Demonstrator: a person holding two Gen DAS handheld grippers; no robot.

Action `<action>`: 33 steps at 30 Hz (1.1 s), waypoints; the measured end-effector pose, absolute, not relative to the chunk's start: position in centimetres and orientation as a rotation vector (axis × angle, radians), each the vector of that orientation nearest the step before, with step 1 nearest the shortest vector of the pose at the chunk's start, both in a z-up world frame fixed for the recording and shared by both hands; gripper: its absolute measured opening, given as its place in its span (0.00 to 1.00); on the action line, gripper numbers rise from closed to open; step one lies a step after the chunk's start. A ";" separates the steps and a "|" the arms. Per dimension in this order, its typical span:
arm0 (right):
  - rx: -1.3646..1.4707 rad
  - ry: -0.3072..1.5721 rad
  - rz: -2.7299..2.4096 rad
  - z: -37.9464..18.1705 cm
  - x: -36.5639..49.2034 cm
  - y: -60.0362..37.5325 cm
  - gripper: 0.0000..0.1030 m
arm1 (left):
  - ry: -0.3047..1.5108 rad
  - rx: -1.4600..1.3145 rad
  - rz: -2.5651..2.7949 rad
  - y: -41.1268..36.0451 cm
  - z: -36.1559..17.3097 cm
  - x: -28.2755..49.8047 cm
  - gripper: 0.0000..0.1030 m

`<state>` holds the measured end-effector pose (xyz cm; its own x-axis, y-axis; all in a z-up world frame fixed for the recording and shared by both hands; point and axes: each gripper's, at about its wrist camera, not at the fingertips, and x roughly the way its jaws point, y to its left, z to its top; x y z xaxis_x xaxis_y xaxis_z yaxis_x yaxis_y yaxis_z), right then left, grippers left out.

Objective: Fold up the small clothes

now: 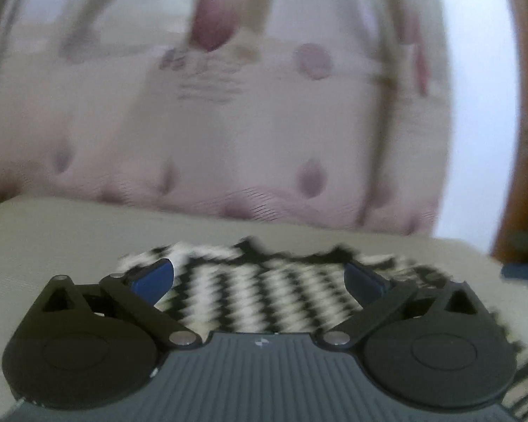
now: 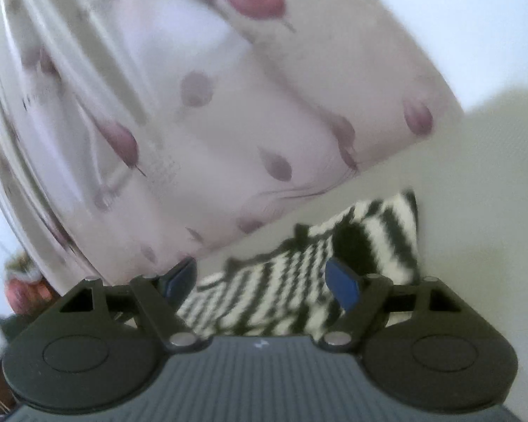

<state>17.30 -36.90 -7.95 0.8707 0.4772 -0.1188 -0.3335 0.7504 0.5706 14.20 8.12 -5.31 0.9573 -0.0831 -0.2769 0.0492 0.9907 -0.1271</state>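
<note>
A small black-and-white zigzag knit garment [image 1: 264, 292] lies on a beige padded surface [image 1: 70, 242]. In the left wrist view, which is blurred, my left gripper [image 1: 260, 277] hovers low over the garment's near part. Its blue pads [image 1: 155, 277] are spread wide, the knit shows between them, and nothing is gripped. In the right wrist view the same garment [image 2: 281, 288] lies rumpled, one striped end [image 2: 390, 235] folded up at the right. My right gripper [image 2: 260, 281] is open above it, tilted, and its blue pads [image 2: 341, 285] press on nothing.
A pale curtain with purple tulip prints [image 1: 211, 123] hangs right behind the surface and fills the back of both views [image 2: 211, 123]. A brown wooden frame [image 1: 524, 140] stands at the right. A pinkish fluffy item [image 2: 21, 281] sits at the far left.
</note>
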 end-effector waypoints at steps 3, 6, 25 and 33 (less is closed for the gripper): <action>0.455 0.337 0.381 -7.6 21.8 -36.9 0.78 | 0.306 -0.232 -0.011 10.5 -6.7 13.9 0.98; 0.437 0.415 0.333 -8.5 25.9 -36.6 0.78 | 0.327 -0.319 0.008 11.9 -7.1 14.3 0.99; 0.389 0.390 0.268 -10.0 28.5 -37.7 0.12 | 0.383 -0.529 0.132 15.1 -8.5 15.2 1.00; 0.504 0.466 0.320 -11.8 29.6 -38.9 0.12 | 0.372 -0.494 0.159 14.6 -8.1 15.2 0.99</action>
<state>29.65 -38.91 -11.78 0.8479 0.4018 -0.3459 -0.1780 0.8303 0.5282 15.16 14.63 -8.14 0.9210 0.0595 -0.3851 -0.2371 0.8698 -0.4328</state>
